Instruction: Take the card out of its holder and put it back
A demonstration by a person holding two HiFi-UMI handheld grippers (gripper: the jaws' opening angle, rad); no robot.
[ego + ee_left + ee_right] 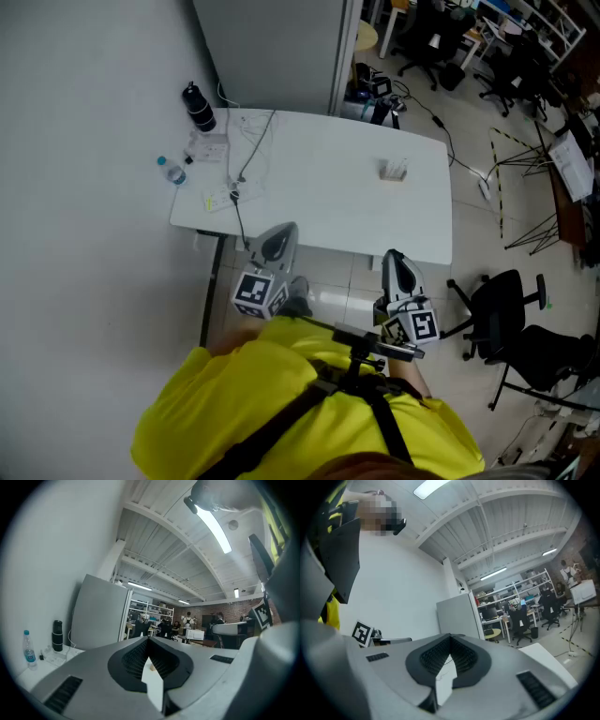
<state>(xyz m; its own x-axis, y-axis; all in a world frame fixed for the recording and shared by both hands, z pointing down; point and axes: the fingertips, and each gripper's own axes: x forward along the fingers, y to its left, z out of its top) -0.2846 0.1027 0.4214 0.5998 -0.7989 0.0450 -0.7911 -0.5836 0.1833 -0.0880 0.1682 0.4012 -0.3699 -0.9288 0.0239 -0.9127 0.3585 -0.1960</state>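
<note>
At 6 o'clock in the head view, against the person's chest, both tools hang level over the floor, short of the desk. The left hand-held gripper sits near the desk's near edge and the right hand-held gripper a little further back. Each gripper's own view shows its ribbed pads pressed together at the tip with nothing between them: the left hand-held gripper and the right hand-held gripper are both closed and empty. Straight ahead of the right one, at 12 o'clock and well apart from it, the holder stands alone on the right half of the desk. The card appears to stand upright in it, though it is too small to tell from the holder. Further off at 10 to 11 o'clock lie a cable, some papers, a bottle at the left edge and a black flask at the far corner.

The step in hand looks like the reach, so the task is barely begun. The right side has the clear, direct line, and its jaws should spread before it arrives, not over the holder. The holder looks light and likely to slide or tip. It would be best for the left tool to come in from 9 o'clock and brace its base, while the right pinches only the card's top edge and draws it straight along the slot. A slanted pull could drag the holder with it. The cable lies well to the left and need not be crossed.
</note>
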